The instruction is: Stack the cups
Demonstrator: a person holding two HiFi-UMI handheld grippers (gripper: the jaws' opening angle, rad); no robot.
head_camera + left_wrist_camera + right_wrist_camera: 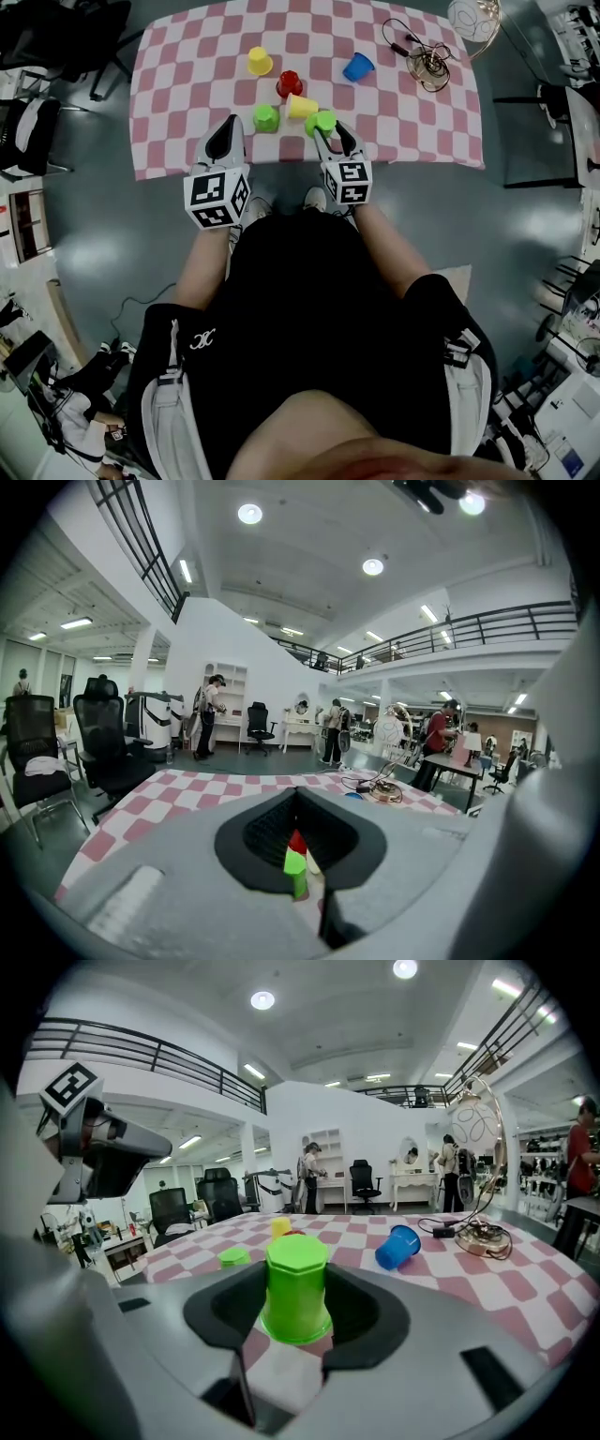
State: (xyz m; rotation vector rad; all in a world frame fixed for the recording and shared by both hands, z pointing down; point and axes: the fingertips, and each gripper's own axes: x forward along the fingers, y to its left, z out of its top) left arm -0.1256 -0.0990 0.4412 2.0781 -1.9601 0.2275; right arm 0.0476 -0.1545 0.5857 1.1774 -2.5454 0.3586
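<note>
**Right claw on the bright green cup**

Your right gripper [333, 139] has its jaws closed on the upturned bright green plastic cup [296, 1283], near the front edge of the pink-and-white checked tablecloth [187, 84]. That cup sits just beside a pale yellow plastic cup [301, 106] lying on its side. Your left gripper [226, 142] is empty, its jaws drawn to a narrow slit, aimed at a darker green plastic cup [266, 118] and a red plastic cup [289, 83] behind it.

Grey glossy floor [534, 234]; black office chairs [105, 742]; white walls [225, 639]; railed mezzanine [487, 625]; round ceiling lights [249, 514].
</note>
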